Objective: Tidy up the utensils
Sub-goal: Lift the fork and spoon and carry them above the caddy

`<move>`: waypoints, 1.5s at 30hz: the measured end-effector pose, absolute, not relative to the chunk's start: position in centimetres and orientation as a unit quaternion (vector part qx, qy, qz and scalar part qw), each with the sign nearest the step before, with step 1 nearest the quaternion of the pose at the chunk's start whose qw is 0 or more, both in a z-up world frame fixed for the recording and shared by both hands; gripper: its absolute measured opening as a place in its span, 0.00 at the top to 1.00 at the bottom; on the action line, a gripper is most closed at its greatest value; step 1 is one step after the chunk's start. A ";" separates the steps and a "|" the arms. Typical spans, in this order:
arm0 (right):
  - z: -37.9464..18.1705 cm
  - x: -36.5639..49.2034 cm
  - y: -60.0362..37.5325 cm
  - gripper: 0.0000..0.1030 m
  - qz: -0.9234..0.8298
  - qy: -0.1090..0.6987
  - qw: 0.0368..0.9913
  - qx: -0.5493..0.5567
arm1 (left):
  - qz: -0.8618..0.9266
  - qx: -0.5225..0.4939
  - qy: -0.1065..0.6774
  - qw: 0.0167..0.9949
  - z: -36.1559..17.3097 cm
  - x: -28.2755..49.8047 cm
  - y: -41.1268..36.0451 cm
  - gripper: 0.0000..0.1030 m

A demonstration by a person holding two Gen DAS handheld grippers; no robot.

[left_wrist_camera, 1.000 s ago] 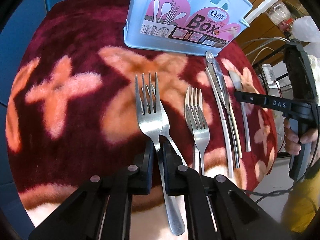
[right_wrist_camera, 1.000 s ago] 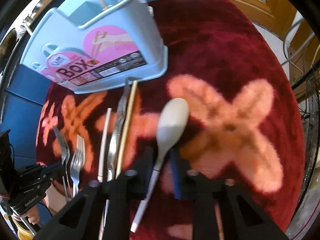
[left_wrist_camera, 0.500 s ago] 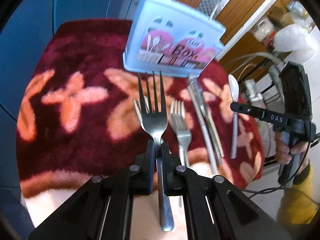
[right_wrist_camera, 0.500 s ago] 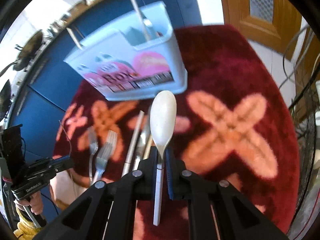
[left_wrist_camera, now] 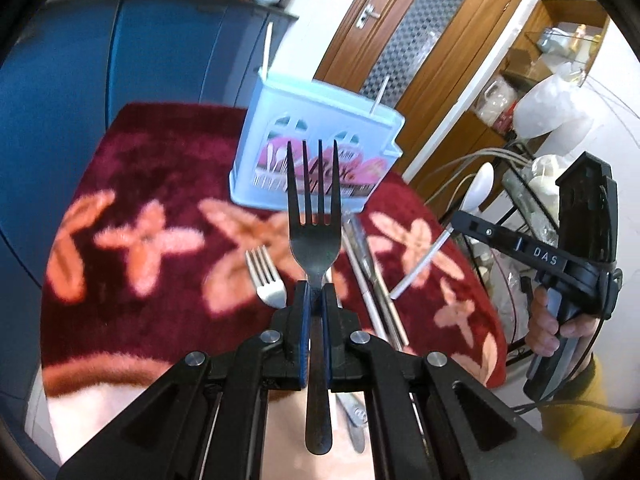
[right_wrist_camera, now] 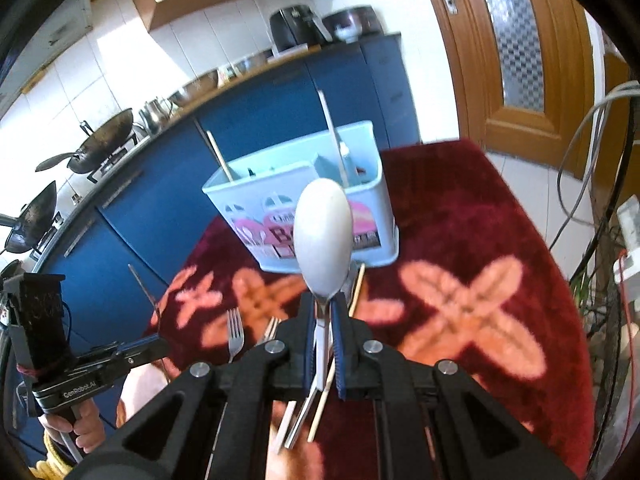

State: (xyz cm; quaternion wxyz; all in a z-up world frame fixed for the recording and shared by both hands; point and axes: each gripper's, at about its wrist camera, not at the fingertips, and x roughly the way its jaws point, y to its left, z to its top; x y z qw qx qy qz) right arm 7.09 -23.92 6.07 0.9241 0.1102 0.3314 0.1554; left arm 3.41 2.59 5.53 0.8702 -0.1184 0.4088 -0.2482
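My left gripper [left_wrist_camera: 315,300] is shut on a steel fork [left_wrist_camera: 314,216], held tines up above the red flowered cloth [left_wrist_camera: 132,240]. My right gripper [right_wrist_camera: 323,312] is shut on a white spoon [right_wrist_camera: 322,236], bowl up, lifted off the cloth. Both point toward the light blue utensil box [left_wrist_camera: 316,152], which stands at the far side of the cloth and also shows in the right wrist view [right_wrist_camera: 256,208]. The right gripper with the spoon [left_wrist_camera: 478,188] shows at the right of the left wrist view. A second fork [left_wrist_camera: 266,280] and a knife and chopsticks [left_wrist_camera: 372,276] lie on the cloth.
The box holds a few upright sticks [right_wrist_camera: 332,136]. Blue cabinets [left_wrist_camera: 120,52] stand behind the table, a wooden door [left_wrist_camera: 424,28] to the right. Cables and a wire rack [left_wrist_camera: 516,184] sit beside the table's right edge. Two forks [right_wrist_camera: 236,332] lie on the cloth in the right wrist view.
Both grippers closed on their utensils and lifted them off the cloth. The fork and spoon now stand raised and tilted up toward the box.
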 end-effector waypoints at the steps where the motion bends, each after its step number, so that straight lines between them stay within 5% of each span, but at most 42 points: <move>1: 6.3 6.9 -23.9 0.91 0.155 0.324 0.927 0.106 | -0.249 -0.118 0.401 0.873 5.9 3.4 2.6 0.97; 35: 14.1 12.0 -23.5 0.91 0.120 0.192 0.972 0.058 | -0.168 -0.095 0.214 0.958 19.3 14.4 1.1 0.97; 45: 13.3 15.5 -23.3 0.91 0.088 0.179 0.979 0.032 | -0.141 -0.097 0.169 0.971 18.9 18.7 -0.1 0.97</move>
